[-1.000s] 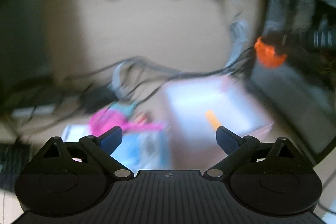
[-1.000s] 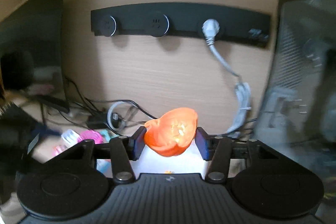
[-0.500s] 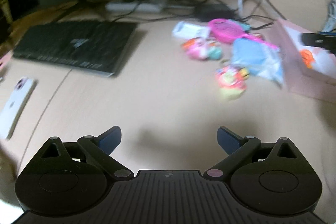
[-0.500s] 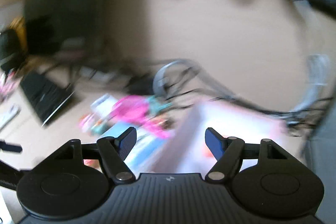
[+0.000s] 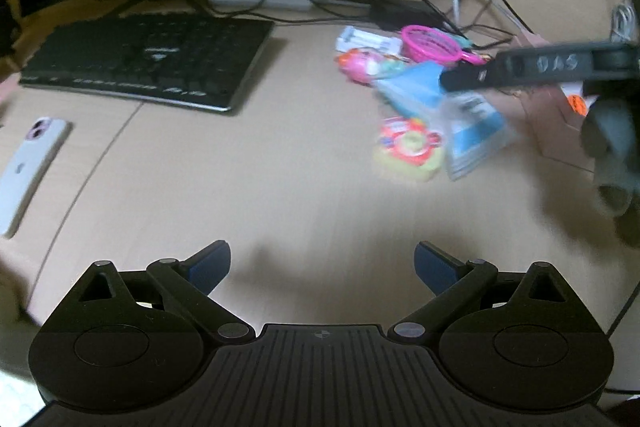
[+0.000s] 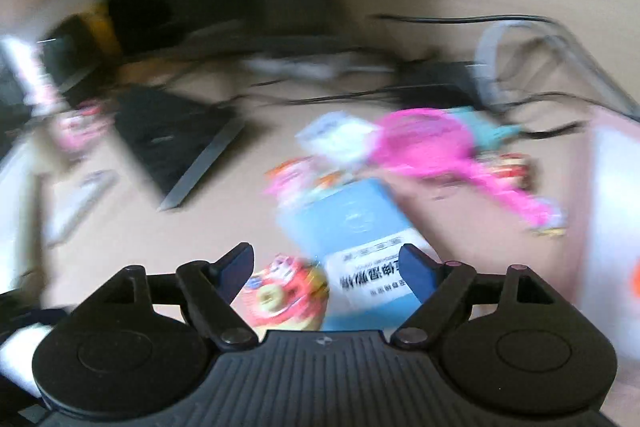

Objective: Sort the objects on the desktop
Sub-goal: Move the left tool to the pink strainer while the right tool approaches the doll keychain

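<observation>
Right gripper (image 6: 326,267) fingers are opening, nothing pressed between them, above the blue packet (image 6: 352,227) and round toy (image 6: 286,297) on the counter (image 5: 280,187). Left gripper (image 5: 322,263) fingers stand wide, empty. Blue packet lies at 1 o'clock from the left gripper, beside the pink racket (image 5: 434,45). Packet looks light, thin, slippery; judged best taken across its narrow edges

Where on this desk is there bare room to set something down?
Bare desk lies ahead of the left tool, bordered by the keyboard, the white phone and the round red-and-yellow toy. It is crowded around the blue packet and pink racket.
</observation>
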`<action>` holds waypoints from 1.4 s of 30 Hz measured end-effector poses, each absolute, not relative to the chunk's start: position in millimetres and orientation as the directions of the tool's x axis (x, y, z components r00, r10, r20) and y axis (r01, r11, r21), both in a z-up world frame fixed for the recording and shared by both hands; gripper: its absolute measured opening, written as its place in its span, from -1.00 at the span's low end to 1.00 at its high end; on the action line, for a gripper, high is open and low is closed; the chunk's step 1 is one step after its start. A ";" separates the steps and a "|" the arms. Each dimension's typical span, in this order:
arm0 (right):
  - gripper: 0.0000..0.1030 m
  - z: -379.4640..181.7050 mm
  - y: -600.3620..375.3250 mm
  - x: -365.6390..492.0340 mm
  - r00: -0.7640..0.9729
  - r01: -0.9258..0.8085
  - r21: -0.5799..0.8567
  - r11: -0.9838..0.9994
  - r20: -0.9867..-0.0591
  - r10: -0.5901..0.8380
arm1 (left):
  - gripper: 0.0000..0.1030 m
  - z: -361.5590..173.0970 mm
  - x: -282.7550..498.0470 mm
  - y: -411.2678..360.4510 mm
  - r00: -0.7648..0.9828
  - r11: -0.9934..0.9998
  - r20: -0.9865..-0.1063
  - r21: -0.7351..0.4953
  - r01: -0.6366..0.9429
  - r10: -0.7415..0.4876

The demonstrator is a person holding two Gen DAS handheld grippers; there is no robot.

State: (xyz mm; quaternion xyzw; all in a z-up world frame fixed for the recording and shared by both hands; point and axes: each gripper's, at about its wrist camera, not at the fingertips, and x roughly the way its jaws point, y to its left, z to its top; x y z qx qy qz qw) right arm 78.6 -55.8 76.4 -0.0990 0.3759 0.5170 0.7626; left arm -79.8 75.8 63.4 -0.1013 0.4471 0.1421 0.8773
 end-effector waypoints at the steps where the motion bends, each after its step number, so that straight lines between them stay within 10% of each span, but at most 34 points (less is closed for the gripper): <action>1: 0.49 83.0 -56.8 76.5 0.234 -0.870 0.178 0.459 -0.670 0.705 | 0.96 62.6 -77.8 74.8 0.566 0.942 -0.810 -0.057 -0.330 0.149; 7: 0.08 92.9 -38.1 148.8 0.482 -0.734 -0.037 0.678 -0.731 0.483 | 0.96 56.8 -71.0 68.7 0.599 0.950 -0.794 -0.099 -0.295 0.103; 14: 0.24 54.0 6.4 206.2 0.439 -0.733 -0.105 0.672 -0.827 0.350 | 0.96 55.0 -74.2 58.9 0.628 0.971 -0.776 -0.097 -0.221 0.066; 27: 0.09 99.2 -80.7 108.2 0.191 -0.785 0.253 0.565 -0.769 0.610 | 0.99 52.1 -22.9 27.4 0.657 0.995 -0.753 -0.072 -0.066 -0.011; 37: 0.07 80.1 -136.1 66.3 0.413 -0.781 -0.047 0.623 -0.787 0.458 | 0.98 43.8 16.9 64.2 0.624 0.942 -0.707 0.276 -0.191 0.333; 42: -0.11 58.4 -134.1 84.8 0.534 -0.719 -0.171 0.673 -0.756 0.378 | 0.99 75.5 3.6 103.1 0.633 0.925 -0.680 0.207 -0.320 0.371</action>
